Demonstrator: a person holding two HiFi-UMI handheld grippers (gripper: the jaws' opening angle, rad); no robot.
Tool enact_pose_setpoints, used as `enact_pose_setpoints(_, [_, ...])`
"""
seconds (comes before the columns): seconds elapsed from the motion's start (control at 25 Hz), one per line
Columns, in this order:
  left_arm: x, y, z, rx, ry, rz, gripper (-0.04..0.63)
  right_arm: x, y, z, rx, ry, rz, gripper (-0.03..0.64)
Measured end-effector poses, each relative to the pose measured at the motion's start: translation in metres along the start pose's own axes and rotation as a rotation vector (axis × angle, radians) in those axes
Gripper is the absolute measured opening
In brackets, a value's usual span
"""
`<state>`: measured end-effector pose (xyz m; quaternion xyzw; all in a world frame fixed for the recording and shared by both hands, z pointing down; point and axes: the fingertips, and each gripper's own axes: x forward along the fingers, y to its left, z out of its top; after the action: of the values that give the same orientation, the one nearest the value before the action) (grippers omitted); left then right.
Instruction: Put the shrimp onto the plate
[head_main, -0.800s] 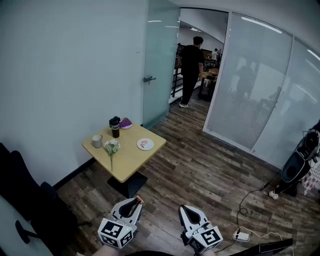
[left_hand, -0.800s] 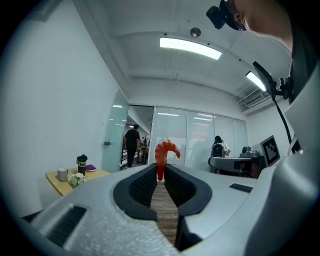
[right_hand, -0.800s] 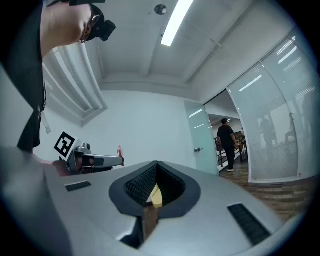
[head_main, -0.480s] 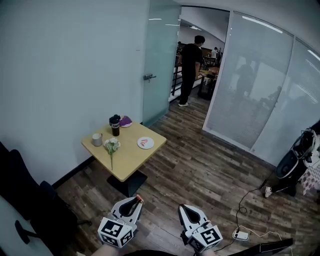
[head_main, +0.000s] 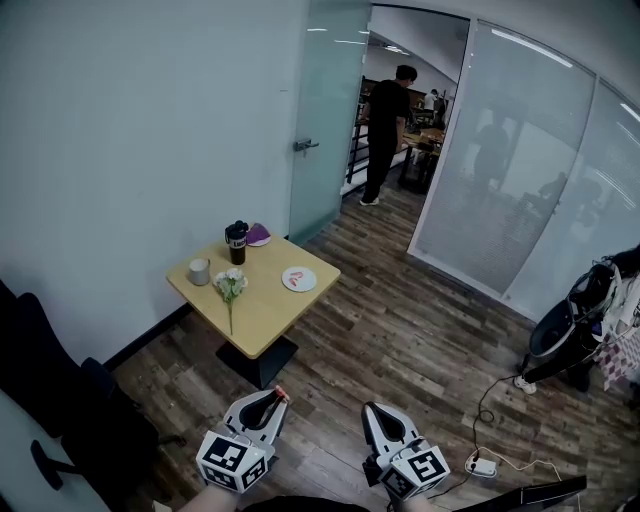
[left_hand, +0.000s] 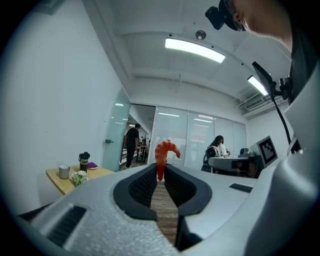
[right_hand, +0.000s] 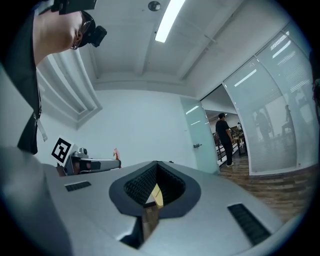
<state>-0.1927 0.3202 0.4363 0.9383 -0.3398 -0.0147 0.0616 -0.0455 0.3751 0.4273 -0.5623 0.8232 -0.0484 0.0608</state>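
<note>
**Shrimp pinched, plate far off**

The left gripper (left_hand: 160, 171) has its ribbed black jaws clamped on a curled orange shrimp (left_hand: 163, 151). The right gripper (right_hand: 156, 169) is closed and empty. Well beyond, a round white plate (head_main: 298, 279) sits on a square wooden table (head_main: 262, 318).

- The red marks on the plate (head_main: 298, 279), far off on the surface (head_main: 262, 318), are too small to identify.
- The shrimp (left_hand: 163, 152) has its lower end hidden between the jaws of the left tool (left_hand: 160, 175).
</note>
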Motion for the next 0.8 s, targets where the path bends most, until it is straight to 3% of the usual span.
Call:
enact_pose_setpoints(0.44, [-0.011, 0.043, -0.015, -0.043, 0.030, -0.053, 0.049, 0.032, 0.025, -0.016, -0.032, 0.021, -0.046, -0.003])
enact_pose_setpoints(0.8, [0.024, 0.052, -0.013, -0.015, 0.025, -0.082, 0.049, 0.047, -0.005, -0.016, -0.020, -0.009, -0.082, -0.002])
